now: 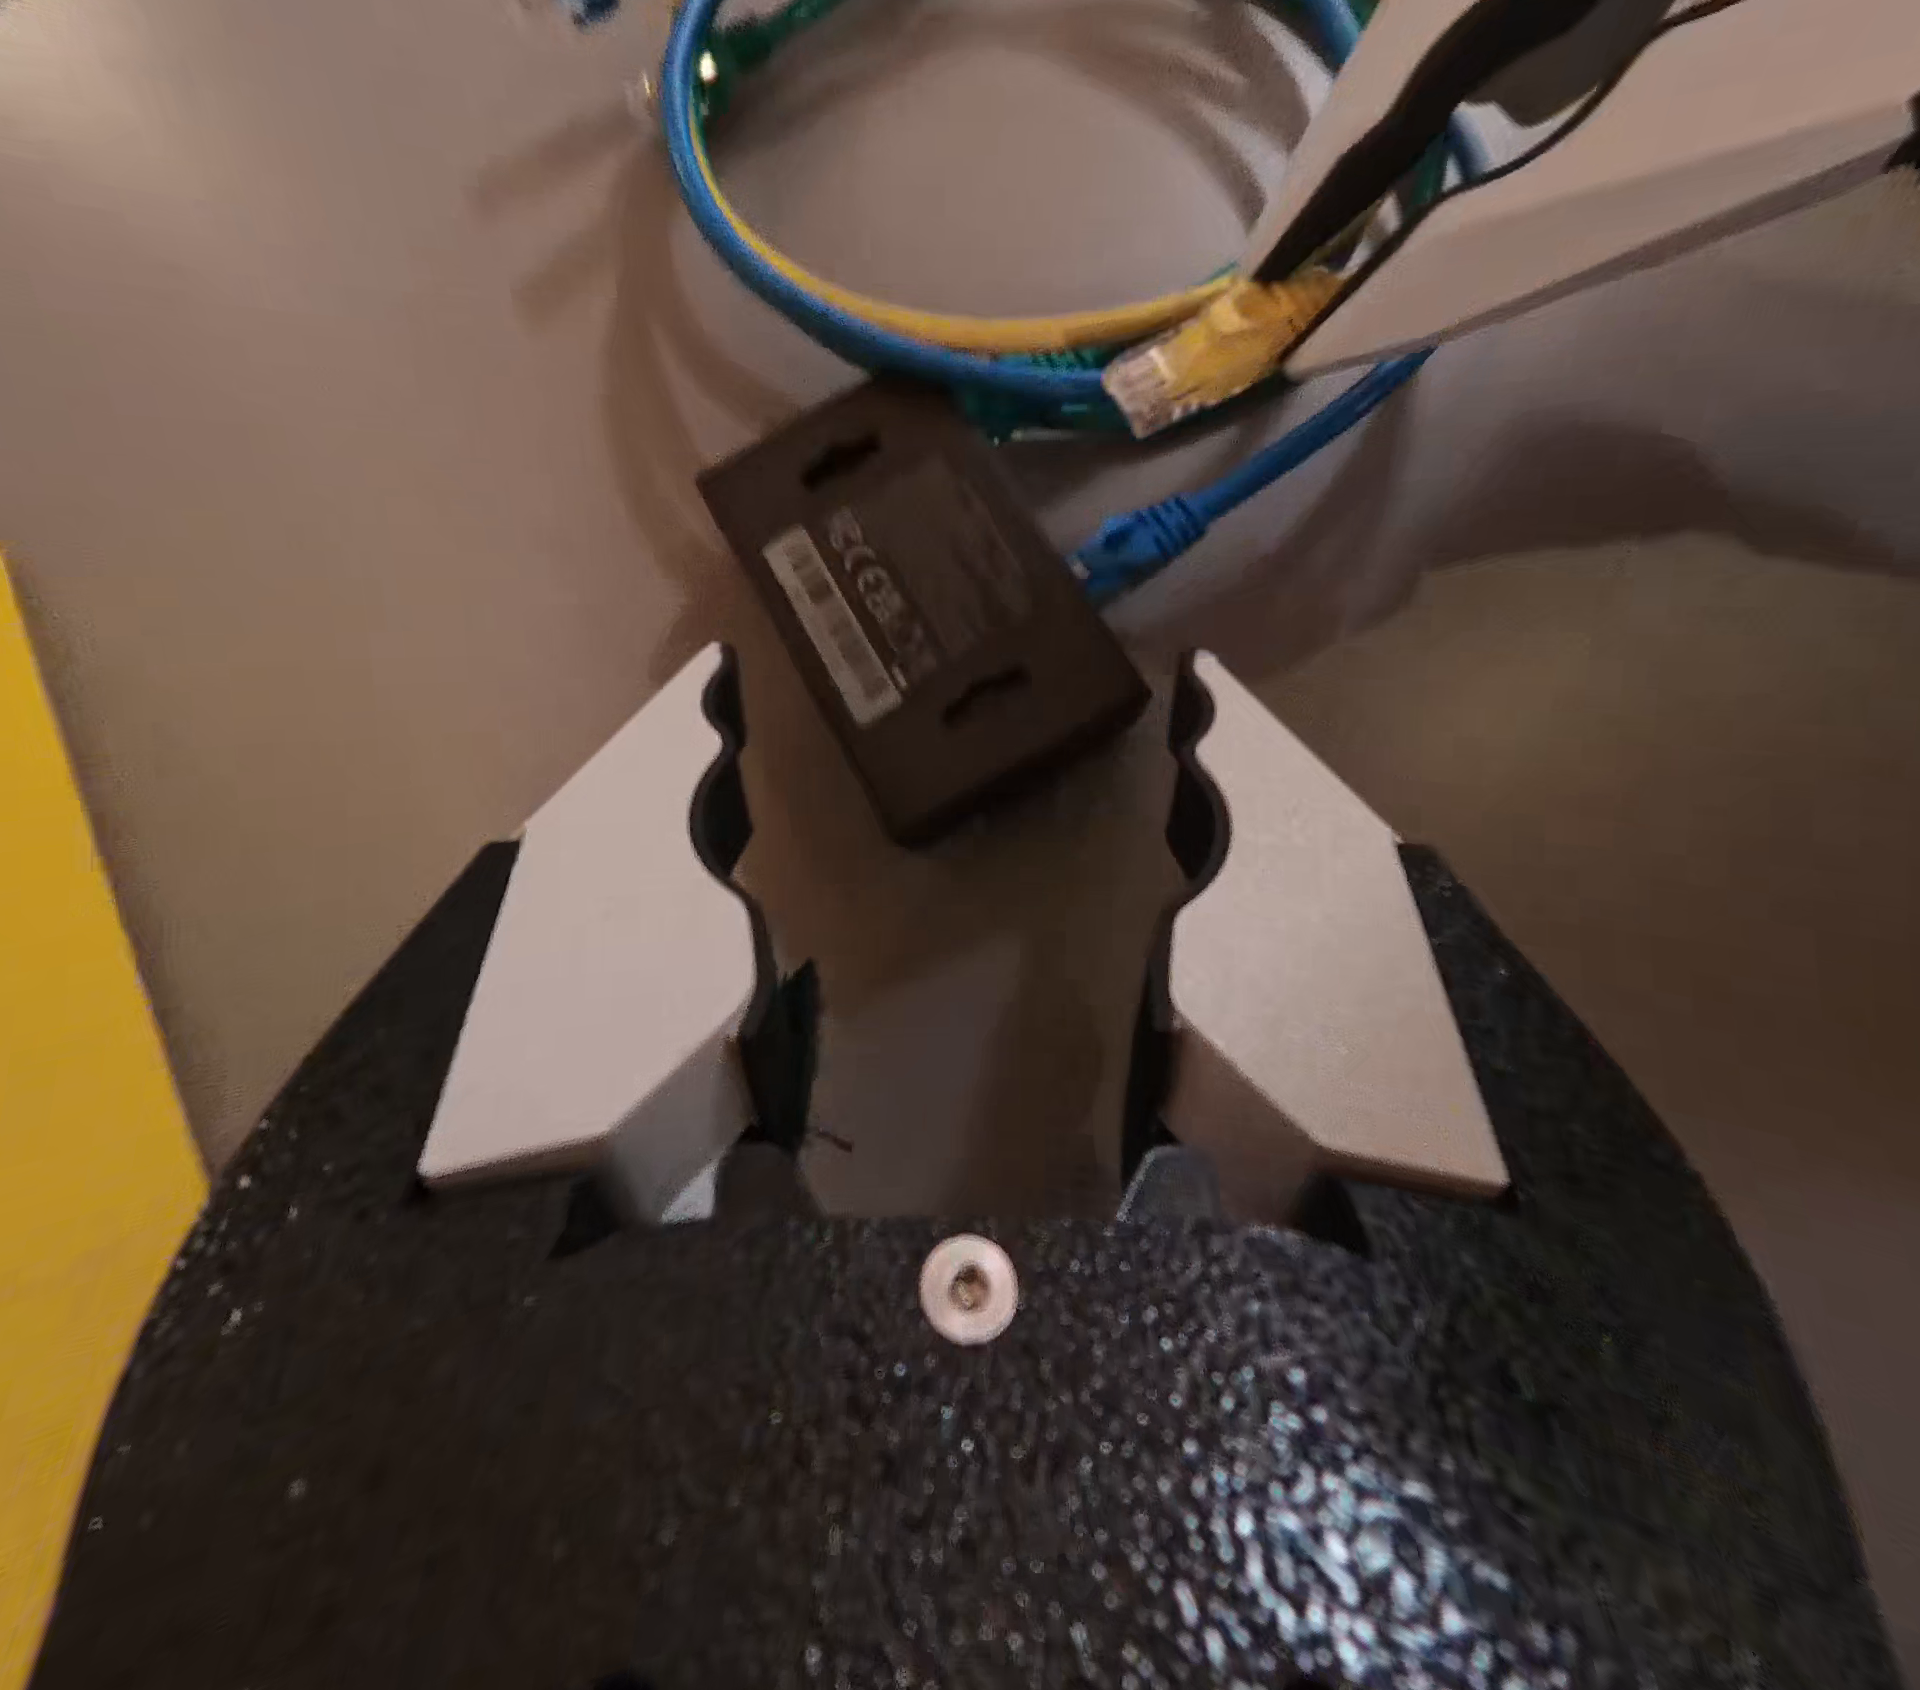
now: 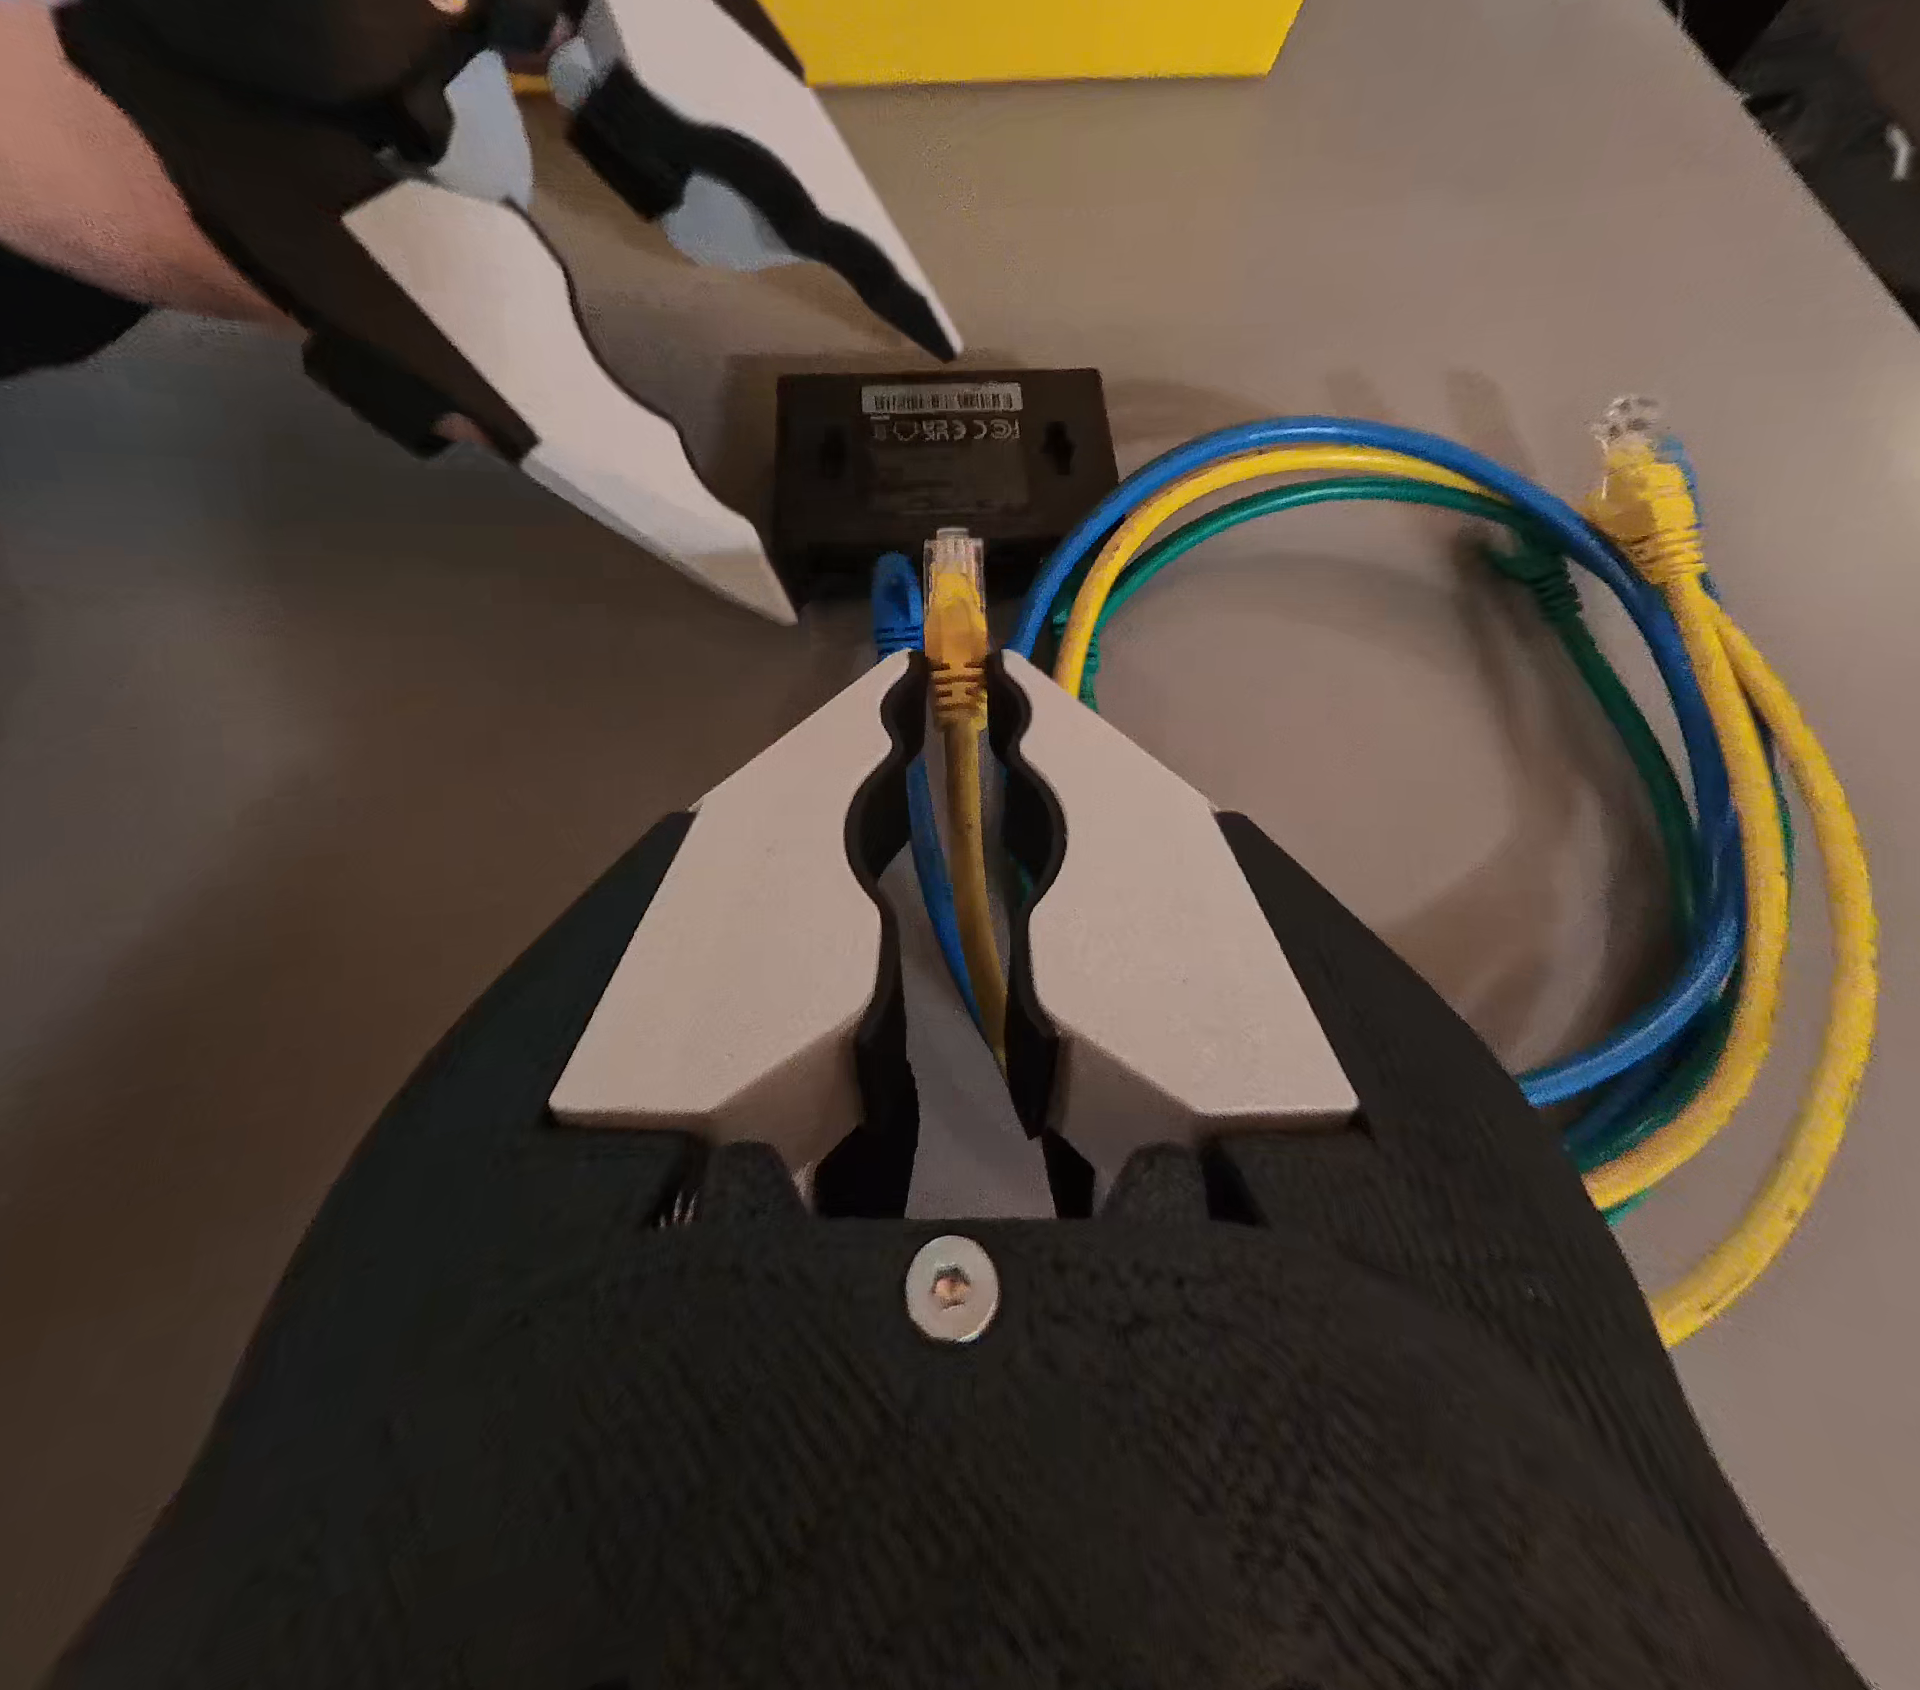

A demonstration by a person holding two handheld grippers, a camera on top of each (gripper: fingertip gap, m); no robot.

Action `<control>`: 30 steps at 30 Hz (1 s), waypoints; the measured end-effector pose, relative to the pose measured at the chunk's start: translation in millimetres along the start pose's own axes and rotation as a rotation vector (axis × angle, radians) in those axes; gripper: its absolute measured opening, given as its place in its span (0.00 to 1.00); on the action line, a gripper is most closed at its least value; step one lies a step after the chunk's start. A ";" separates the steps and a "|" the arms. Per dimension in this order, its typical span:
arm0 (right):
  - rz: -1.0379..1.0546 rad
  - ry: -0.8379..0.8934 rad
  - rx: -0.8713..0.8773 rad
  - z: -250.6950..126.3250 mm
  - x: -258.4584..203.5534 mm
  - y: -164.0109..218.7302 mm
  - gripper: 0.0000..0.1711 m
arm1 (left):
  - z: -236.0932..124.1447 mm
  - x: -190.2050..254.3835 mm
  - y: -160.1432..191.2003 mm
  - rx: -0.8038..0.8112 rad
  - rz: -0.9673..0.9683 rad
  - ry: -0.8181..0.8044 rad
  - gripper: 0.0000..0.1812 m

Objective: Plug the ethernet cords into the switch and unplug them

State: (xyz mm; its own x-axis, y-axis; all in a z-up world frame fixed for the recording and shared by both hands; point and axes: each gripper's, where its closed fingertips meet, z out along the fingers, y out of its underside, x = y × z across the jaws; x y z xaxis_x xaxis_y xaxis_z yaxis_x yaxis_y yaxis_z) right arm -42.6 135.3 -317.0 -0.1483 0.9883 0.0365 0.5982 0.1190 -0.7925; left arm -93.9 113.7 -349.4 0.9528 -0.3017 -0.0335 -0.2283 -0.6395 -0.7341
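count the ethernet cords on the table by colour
blue cords: 1, end at the switch
yellow cords: 1, plug held by right gripper
green cords: 1
total: 3

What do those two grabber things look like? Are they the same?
Yes, they match. Each hand-held gripper, left and right, has a rough, speckled black body with one round silver screw in the middle. Two pale grey, wedge-shaped fingers stick out and narrow to points. Their inner edges carry wavy black pads. No cables run from them, and no markings show.
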 end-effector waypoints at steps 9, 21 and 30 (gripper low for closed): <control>0.036 0.046 -0.101 17.9 9.4 8.2 0.05 | 16.2 -1.1 7.6 -0.031 -0.074 -0.023 0.39; 0.066 0.106 -0.119 25.3 17.4 3.0 0.06 | 12.2 -10.5 6.5 -0.067 -0.176 0.075 0.37; 0.088 0.046 -0.226 26.5 16.1 -2.1 0.06 | 10.0 -11.2 5.0 -0.063 -0.223 0.126 0.36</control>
State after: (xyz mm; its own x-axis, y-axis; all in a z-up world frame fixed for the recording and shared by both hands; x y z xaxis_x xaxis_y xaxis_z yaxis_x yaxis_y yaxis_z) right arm -67.1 148.4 -330.8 -0.0549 0.9985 0.0055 0.7692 0.0458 -0.6374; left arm -103.7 120.9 -359.5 0.9495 -0.2313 0.2120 -0.0310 -0.7415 -0.6702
